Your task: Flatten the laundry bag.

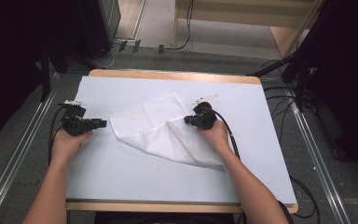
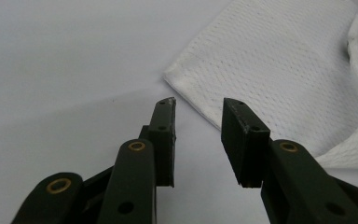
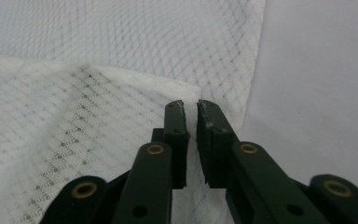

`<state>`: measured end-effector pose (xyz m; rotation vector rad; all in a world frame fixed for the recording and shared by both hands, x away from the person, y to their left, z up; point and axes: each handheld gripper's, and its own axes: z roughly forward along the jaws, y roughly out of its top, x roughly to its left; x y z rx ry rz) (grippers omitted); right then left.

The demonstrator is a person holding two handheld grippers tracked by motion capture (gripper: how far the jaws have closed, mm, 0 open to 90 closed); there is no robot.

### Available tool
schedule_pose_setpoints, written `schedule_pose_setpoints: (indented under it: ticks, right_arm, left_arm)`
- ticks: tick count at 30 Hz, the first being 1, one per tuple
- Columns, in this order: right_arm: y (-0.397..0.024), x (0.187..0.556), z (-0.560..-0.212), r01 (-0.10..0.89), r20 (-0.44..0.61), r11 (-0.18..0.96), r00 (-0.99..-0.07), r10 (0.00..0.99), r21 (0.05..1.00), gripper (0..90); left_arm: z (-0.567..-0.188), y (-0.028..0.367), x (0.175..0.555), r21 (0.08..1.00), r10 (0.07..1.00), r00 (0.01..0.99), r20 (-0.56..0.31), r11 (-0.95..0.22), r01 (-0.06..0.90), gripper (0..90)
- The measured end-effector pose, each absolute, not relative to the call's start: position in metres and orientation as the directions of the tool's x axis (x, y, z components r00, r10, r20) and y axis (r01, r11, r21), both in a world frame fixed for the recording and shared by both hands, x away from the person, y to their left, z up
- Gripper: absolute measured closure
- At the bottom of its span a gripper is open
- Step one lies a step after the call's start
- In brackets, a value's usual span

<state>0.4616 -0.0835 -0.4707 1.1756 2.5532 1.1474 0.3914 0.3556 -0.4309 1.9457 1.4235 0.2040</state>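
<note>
A white mesh cloth (image 1: 156,133) lies crumpled and partly folded on the pale table cover (image 1: 135,179). My left gripper (image 1: 104,123) rests on the cover just left of the cloth's left corner. In the left gripper view its jaws (image 2: 198,108) stand open with nothing between them, and the cloth's corner (image 2: 279,70) lies just ahead. At the cloth's right side, my right gripper (image 1: 187,120) points left. In the right gripper view its jaws (image 3: 191,106) are pressed almost together at the corner of the cloth's upper folded layer (image 3: 98,121).
The wooden table edge (image 1: 168,206) runs along the front. Cables (image 1: 270,98) trail off the right side onto the grey floor. Dark stands (image 1: 46,70) rise at both back corners.
</note>
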Motion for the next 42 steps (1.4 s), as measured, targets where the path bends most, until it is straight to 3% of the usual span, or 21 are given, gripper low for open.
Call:
schedule_pose_setpoints:
  ticks: [20,42]
  right_arm:
    - [-0.082,0.454,-0.447,0.589,0.221,0.392,-0.709,0.669,0.706,90.0]
    - [-0.074,0.386,-0.391,0.477,0.218,0.392,-0.808,0.547,0.787,90.0]
  left_arm:
    - [-0.431,0.355,0.391,0.622,0.886,0.384,-0.260,-0.151,0.769,66.4]
    - [-0.425,0.337,0.398,0.629,0.866,0.429,-0.256,-0.188,0.754,66.2]
